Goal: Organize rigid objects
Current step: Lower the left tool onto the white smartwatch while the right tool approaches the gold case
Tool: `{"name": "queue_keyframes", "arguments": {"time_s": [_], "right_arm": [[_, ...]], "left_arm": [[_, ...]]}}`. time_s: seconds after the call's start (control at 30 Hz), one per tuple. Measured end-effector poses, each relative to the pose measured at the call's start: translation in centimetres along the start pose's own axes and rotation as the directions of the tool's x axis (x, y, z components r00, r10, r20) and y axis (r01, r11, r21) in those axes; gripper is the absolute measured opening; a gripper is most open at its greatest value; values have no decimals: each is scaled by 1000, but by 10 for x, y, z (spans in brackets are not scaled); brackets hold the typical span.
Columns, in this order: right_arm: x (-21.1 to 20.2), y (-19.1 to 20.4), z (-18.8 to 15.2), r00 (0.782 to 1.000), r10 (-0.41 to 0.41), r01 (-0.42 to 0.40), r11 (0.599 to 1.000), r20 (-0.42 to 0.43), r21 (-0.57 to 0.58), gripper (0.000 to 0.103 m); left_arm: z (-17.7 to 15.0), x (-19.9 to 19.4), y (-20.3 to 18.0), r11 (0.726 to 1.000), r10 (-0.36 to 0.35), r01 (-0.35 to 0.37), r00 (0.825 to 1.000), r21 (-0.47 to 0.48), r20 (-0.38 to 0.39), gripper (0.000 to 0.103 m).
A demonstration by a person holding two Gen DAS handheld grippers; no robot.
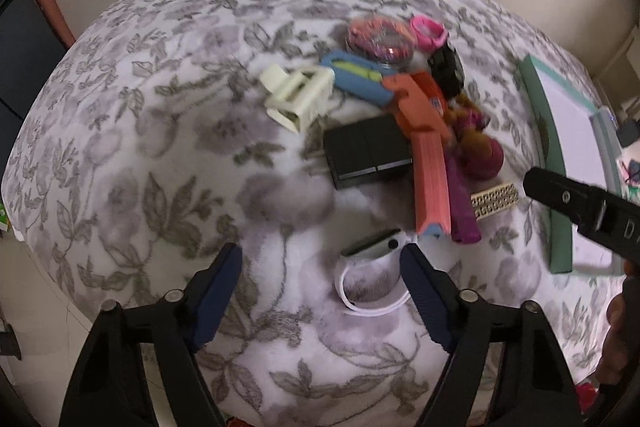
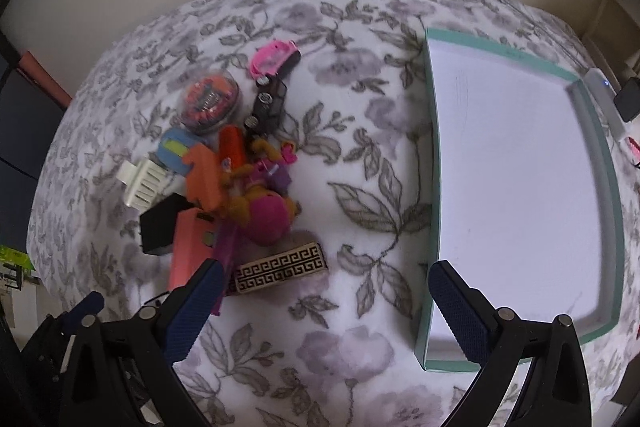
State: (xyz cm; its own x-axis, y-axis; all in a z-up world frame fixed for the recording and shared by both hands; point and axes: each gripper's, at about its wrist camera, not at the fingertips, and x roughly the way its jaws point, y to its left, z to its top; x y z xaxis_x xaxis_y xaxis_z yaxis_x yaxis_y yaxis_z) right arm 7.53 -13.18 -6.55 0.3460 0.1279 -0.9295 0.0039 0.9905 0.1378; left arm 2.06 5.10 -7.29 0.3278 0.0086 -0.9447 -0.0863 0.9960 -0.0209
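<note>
Where toys pile: one tray [image 2: 430, 155]; one wristband [image 1: 370, 267]

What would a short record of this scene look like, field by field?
surface: floral bedspread
pile: toys and small items heaped together, among them a black box, a pink toy car and a patterned block
container: teal-rimmed tray, nothing in it
left gripper: open, beside a white smartwatch
right gripper: open, holding nothing
</note>
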Motion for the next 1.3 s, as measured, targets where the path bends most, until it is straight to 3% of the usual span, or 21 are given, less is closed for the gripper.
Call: {"name": "queue_keyframes", "arguments": {"time_s": [0.37,0.43,0.5,0.77,0.9,1.3], "right_arm": [[25,2,-2,998,-10,10,1000,-54,7,103],[28,4,-3,998,-19,20,1000,-60,2,103],[33,7,-3,998,-22,22,1000,-65,-3,103],[45,19,3,998,-39,39,999,-42,-13,103],[53,21,3,997,-66,65,998,-44,-23,103],[60,29,4,999,-29,28,999,-45,-29,100]], "left_arm": [[-3,21,-5,1000,-17,17,999,12,-49,50],[-2,24,-3,1000,-25,25,998,-5,-53,32],[-2,24,1,1000,-24,23,999,-18,-45,28],[-1,20,20,997,41,-42,999,-63,-18,22],[-1,25,25,996,34,-37,999,-84,-34,22],[-4,28,22,997,40,-43,998,-67,-46,22]]}}
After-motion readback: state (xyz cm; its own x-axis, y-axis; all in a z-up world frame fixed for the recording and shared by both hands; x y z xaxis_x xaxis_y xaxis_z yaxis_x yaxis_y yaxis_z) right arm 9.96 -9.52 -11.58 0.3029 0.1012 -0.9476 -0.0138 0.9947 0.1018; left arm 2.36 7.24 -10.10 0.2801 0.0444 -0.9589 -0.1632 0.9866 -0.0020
